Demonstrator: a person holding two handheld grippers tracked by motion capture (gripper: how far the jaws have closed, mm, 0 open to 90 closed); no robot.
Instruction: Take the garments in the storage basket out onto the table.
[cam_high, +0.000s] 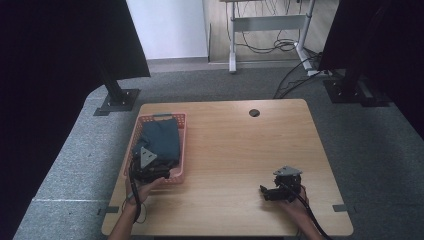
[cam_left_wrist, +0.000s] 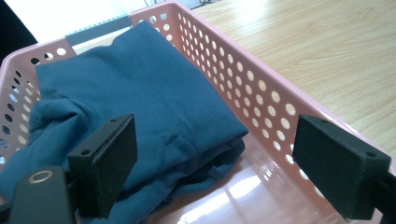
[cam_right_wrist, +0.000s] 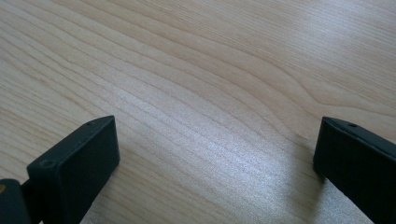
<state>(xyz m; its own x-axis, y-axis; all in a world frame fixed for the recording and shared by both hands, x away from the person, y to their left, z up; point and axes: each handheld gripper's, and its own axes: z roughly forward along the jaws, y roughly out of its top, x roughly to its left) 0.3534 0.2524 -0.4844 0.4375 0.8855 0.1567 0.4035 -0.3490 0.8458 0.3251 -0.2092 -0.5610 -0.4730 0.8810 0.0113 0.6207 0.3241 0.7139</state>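
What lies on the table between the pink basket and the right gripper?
Nothing: in the high view, bare wooden table runs from the pink basket to the right gripper.

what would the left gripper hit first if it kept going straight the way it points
Most likely the folded blue cloth in the pink basket; the left gripper, jaws open, aims right at it, though depth is unclear.

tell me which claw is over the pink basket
The left claw: it hangs open over the pink perforated plastic basket by the folded blue cloth. The right claw is over bare wooden table.
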